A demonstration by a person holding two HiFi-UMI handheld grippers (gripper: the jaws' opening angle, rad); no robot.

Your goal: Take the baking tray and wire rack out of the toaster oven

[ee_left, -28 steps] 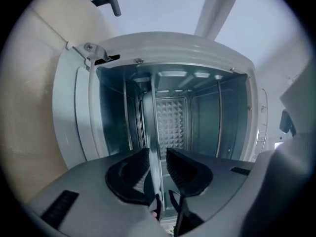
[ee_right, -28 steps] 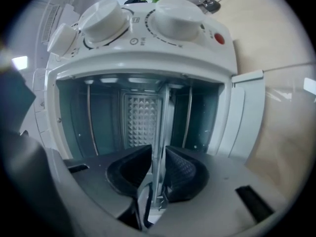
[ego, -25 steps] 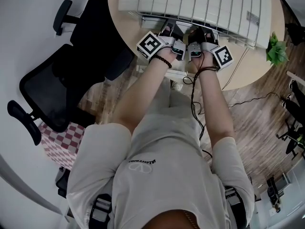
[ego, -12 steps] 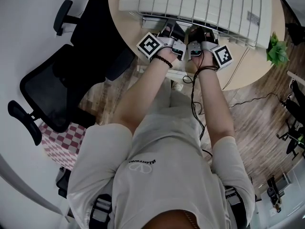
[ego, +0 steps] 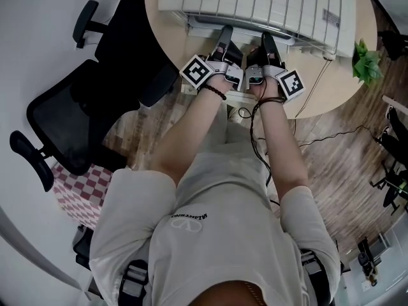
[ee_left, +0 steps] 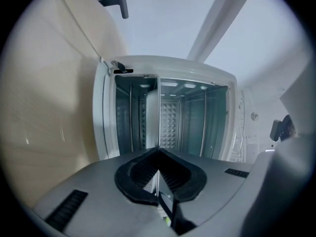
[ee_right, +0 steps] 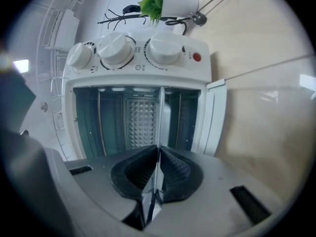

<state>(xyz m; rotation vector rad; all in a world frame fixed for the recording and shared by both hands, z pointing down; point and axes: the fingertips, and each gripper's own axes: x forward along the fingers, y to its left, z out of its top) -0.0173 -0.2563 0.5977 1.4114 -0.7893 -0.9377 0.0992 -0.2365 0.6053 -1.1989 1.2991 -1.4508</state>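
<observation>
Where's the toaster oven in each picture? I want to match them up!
Head view: the toaster oven is at the top middle, white and ribbed, seen from above.
Left gripper view: the toaster oven fills the middle, its open mouth facing the camera.
Right gripper view: the toaster oven is in the middle, with its knobs along its top edge.
Shared landmark: the beige table it stands on, at the left and at the right.
</observation>
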